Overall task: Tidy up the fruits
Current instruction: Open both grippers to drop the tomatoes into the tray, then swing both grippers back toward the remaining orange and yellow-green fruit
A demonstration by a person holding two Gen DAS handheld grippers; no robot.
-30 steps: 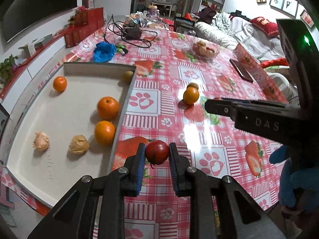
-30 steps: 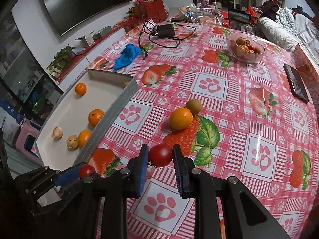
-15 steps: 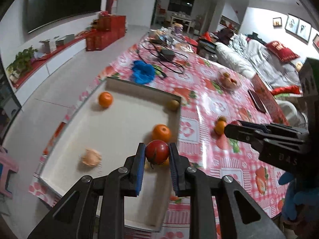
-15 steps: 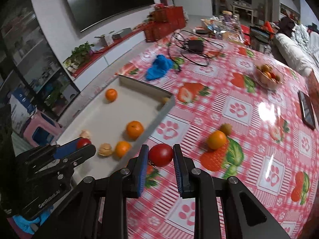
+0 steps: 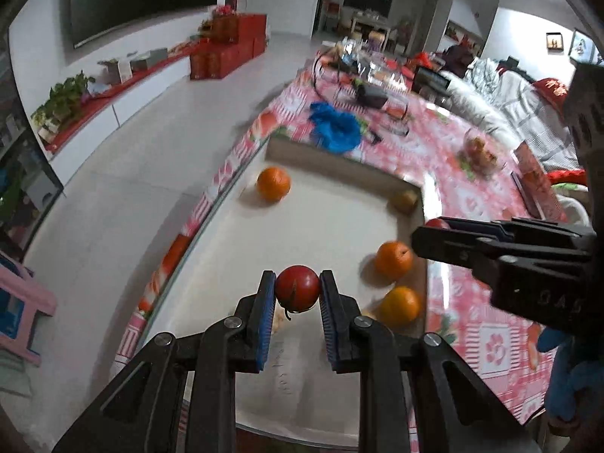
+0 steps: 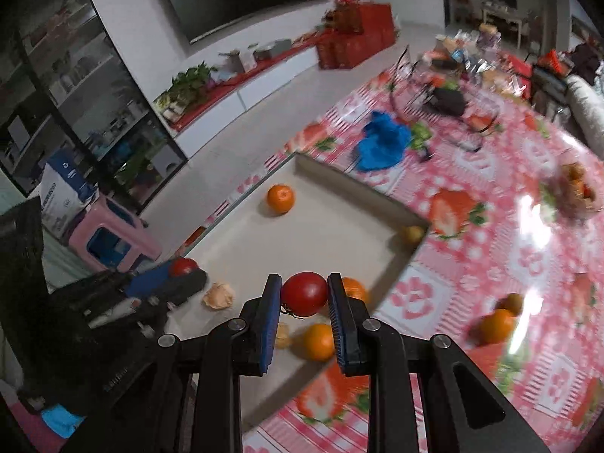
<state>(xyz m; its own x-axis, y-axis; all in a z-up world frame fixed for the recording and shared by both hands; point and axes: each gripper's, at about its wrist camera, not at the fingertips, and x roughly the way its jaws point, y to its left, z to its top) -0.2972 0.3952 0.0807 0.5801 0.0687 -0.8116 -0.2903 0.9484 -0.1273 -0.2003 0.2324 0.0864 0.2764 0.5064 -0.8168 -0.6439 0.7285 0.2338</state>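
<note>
Two tomatoes, one clamped mid-body in left gripper (image 5: 297,290), one in right gripper (image 6: 304,294), over tray (image 5: 332,158) near-right corner; soft, smooth, bruisable, so grip light.

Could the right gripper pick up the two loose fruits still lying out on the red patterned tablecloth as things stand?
Probably not yet: the right gripper is shut on a red tomato, so its fingers are full. The orange and brownish fruit otherwise lie unobstructed.
</note>
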